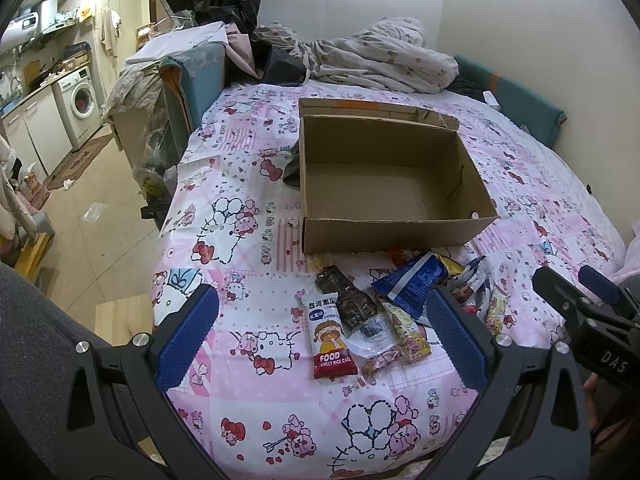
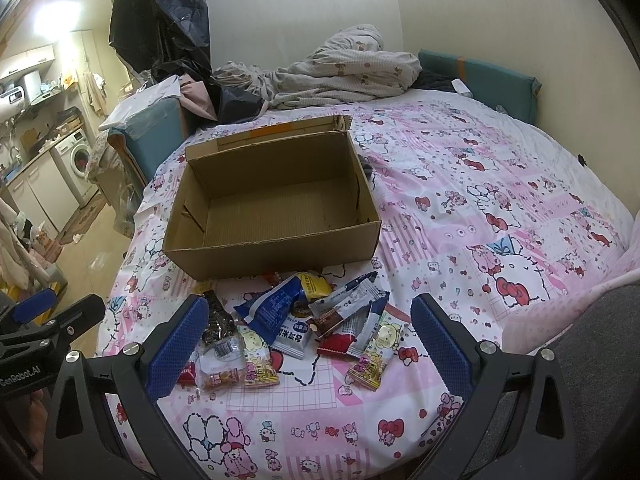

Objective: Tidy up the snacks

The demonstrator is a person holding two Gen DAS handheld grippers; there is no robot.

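An open, empty cardboard box (image 1: 384, 236) (image 2: 276, 256) sits on the pink cartoon bedsheet. In front of it lies a pile of several snack packets: a red-and-white rice cake bar (image 1: 330, 336), a dark seaweed bar (image 1: 348, 300) (image 2: 218, 324), a blue packet (image 1: 412, 284) (image 2: 274, 308), a yellow packet (image 2: 316, 285) and bear-print packets (image 2: 374, 356). My left gripper (image 1: 320, 332) is open and empty, its jaws wide either side of the pile's left part. My right gripper (image 2: 306, 332) is open and empty, straddling the pile. The right gripper also shows in the left wrist view (image 1: 576, 300).
A crumpled duvet (image 1: 372, 56) (image 2: 340, 72) and dark clothes lie at the bed's far end. A teal cushion (image 1: 524, 100) lines the wall. The bed's left edge drops to a tiled floor (image 1: 92, 240); a washing machine (image 1: 80, 100) stands beyond.
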